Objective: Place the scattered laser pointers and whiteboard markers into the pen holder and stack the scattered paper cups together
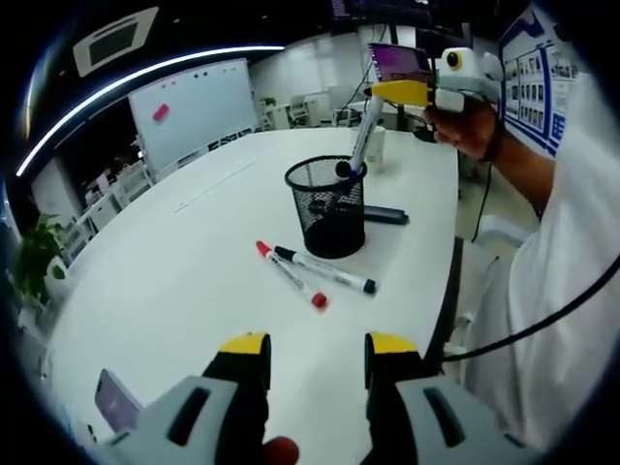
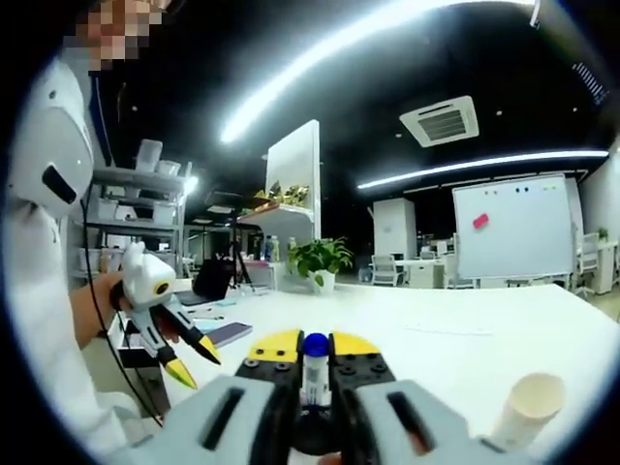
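Note:
A black mesh pen holder (image 1: 327, 208) stands on the white table (image 1: 184, 281). My right gripper (image 1: 383, 94) hovers above it, shut on a white marker (image 1: 360, 136) whose dark lower end reaches the holder's rim. In the right gripper view that marker's blue cap (image 2: 315, 346) pokes out between the shut jaws of my right gripper (image 2: 315, 360). A red-capped marker (image 1: 291, 274) and a black-capped marker (image 1: 325, 269) lie in front of the holder. A dark pointer-like stick (image 1: 383, 214) lies behind it. My left gripper (image 1: 318, 349) is open, short of the markers, and my left gripper (image 2: 196, 363) also shows at lower left.
A paper cup (image 2: 528, 407) lies on its side on the table at lower right. A phone (image 1: 116, 399) rests near the left gripper. A person in white stands at the table's right edge (image 1: 450, 291). A whiteboard (image 1: 199, 107) and a potted plant (image 2: 320, 257) stand beyond.

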